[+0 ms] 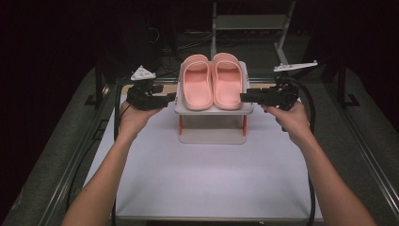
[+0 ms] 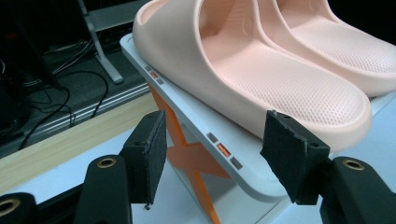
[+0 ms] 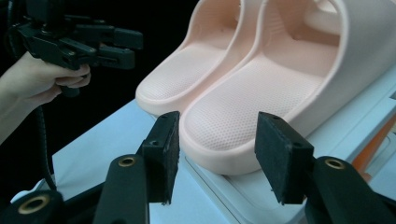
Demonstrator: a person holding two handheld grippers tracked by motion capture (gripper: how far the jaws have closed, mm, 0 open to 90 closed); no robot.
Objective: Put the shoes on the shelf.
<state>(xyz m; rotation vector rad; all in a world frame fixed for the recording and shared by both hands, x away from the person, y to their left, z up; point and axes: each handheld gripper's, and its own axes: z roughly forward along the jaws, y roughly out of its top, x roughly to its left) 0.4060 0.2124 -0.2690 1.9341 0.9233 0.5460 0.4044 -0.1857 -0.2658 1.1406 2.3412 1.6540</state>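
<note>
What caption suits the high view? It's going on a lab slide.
Two hand-held tongs, left and right, open beside a pair of pink slippers on a small white stand.

A dark room surrounds the lit white table (image 1: 211, 183).

pink dotted-sole slippers (image 1: 211, 81), white-and-orange stand (image 1: 212, 123), black tongs (image 1: 170, 98)
</note>
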